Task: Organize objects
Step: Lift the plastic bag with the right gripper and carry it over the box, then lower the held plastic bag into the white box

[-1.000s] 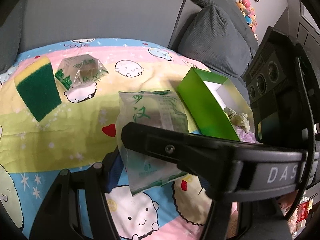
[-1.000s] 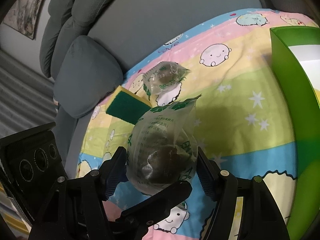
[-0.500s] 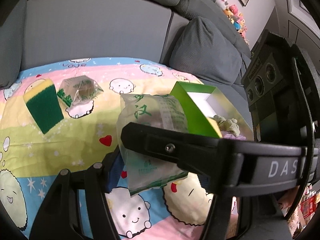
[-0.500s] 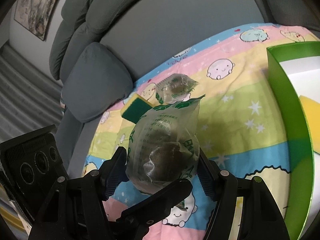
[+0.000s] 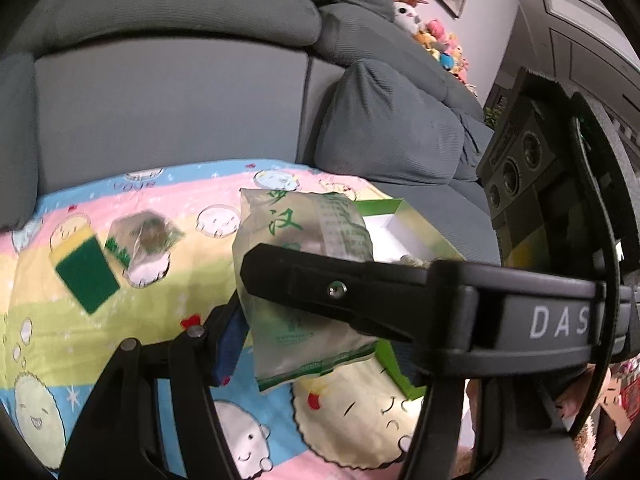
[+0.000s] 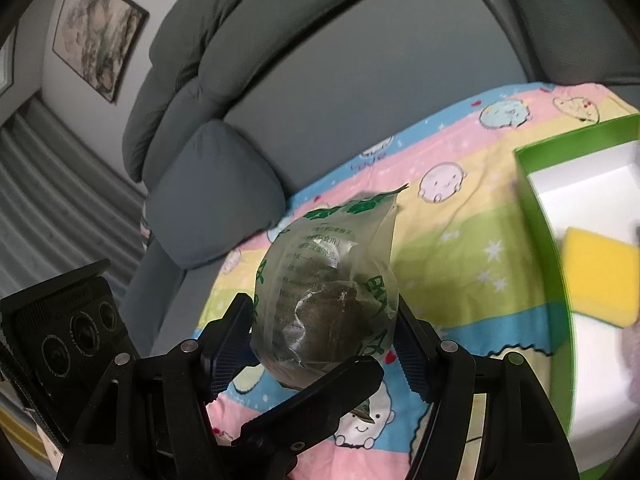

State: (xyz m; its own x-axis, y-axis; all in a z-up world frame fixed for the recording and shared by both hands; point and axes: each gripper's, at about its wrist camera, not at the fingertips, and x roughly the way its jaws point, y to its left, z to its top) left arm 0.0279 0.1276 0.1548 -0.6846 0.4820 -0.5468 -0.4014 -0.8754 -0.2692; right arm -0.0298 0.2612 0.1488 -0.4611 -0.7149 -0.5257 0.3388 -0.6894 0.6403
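In the left wrist view my left gripper (image 5: 312,344) is shut on a pale flat packet (image 5: 300,240) with green print, held above the cartoon blanket (image 5: 80,352). A black bar hides its right finger. My right gripper (image 6: 324,346) is shut on a clear packet (image 6: 332,280) with a dark round lump inside, both blue pads (image 6: 230,346) pressing its sides. The green box (image 5: 380,205) with a white inside sits just behind the left packet. It fills the right side of the right wrist view, where the green box (image 6: 536,216) holds a yellow sponge (image 6: 600,276).
On the blanket lie a green and yellow sponge (image 5: 86,272) and another clear packet (image 5: 144,240). The grey sofa back (image 5: 172,108) and a cushion (image 5: 392,128) rise behind. The other gripper's body (image 5: 520,160) stands close on the right, and plush toys (image 5: 436,44) sit along the sofa top.
Both grippers have risen with their packets still held. The blanket has dropped lower in both views, more sofa back shows, and the box's inside with the yellow sponge has come into the right wrist view.
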